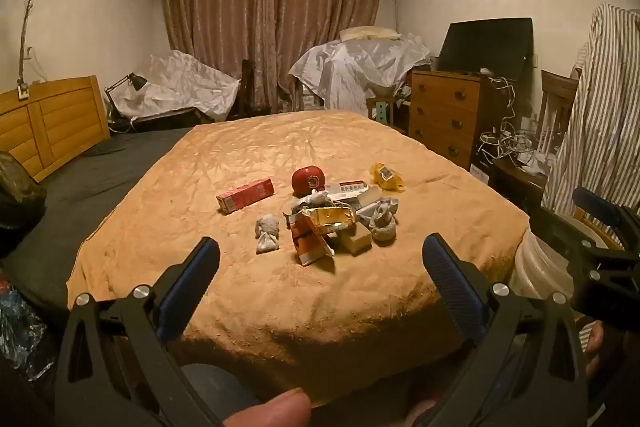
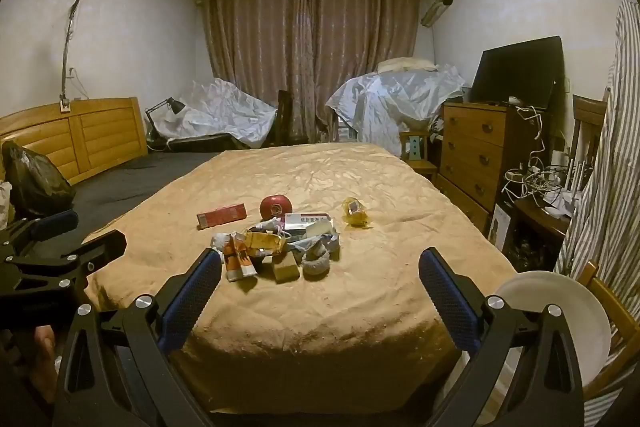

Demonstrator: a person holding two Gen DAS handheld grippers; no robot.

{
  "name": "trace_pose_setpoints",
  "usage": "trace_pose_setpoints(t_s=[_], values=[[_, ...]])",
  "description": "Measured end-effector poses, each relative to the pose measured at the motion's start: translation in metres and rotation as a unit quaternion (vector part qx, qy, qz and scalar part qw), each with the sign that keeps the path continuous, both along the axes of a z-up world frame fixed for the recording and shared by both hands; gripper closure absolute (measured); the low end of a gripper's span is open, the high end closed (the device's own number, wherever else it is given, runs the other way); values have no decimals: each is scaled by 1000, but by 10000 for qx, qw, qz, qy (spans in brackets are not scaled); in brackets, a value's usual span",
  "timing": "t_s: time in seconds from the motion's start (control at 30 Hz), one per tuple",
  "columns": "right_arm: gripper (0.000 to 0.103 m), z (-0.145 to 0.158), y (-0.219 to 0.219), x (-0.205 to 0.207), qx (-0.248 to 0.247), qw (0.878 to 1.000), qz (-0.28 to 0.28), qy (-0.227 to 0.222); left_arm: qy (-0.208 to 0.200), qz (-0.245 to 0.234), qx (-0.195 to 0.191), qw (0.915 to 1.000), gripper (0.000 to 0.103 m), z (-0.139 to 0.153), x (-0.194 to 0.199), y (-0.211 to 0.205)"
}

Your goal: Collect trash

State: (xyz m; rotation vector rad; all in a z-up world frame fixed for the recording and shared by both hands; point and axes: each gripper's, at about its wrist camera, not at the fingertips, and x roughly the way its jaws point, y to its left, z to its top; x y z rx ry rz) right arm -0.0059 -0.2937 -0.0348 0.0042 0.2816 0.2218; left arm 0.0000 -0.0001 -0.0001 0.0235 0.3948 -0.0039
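A heap of trash lies on the tan bedspread (image 1: 280, 291): a red carton (image 1: 245, 195), a red apple (image 1: 307, 180), a yellow wrapper (image 1: 386, 177), a gold packet (image 1: 331, 219), crumpled grey tissues (image 1: 267, 233) and an orange-white carton (image 1: 307, 242). The same heap shows in the right wrist view around the gold packet (image 2: 264, 242) and the apple (image 2: 276, 207). My left gripper (image 1: 320, 259) is open and empty, short of the heap. My right gripper (image 2: 320, 267) is open and empty, also short of it.
A white bucket (image 2: 560, 319) stands at the bed's right front corner, also in the left wrist view (image 1: 540, 267). A black bag (image 2: 34, 175) lies at left. A wooden dresser (image 2: 476, 151) and tangled cables (image 2: 536, 179) are at right.
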Motion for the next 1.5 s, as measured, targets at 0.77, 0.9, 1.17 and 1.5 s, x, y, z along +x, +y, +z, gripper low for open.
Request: trace_pose_setpoints(t_s=[0.77,0.9,1.17,1.5], values=[[4,1,-1,1,-20,10000,-4,39,63,41,17,10000,5,-1,5,0],[4,1,-1,1,-20,10000,-4,35,66,34,23,10000,5,-3,6,2],[4,1,-1,1,-14,10000,1,40,90,34,34,9999,5,-4,7,7],[4,-1,3,-2,-34,10000,24,64,156,42,24,9999,5,-6,6,8]])
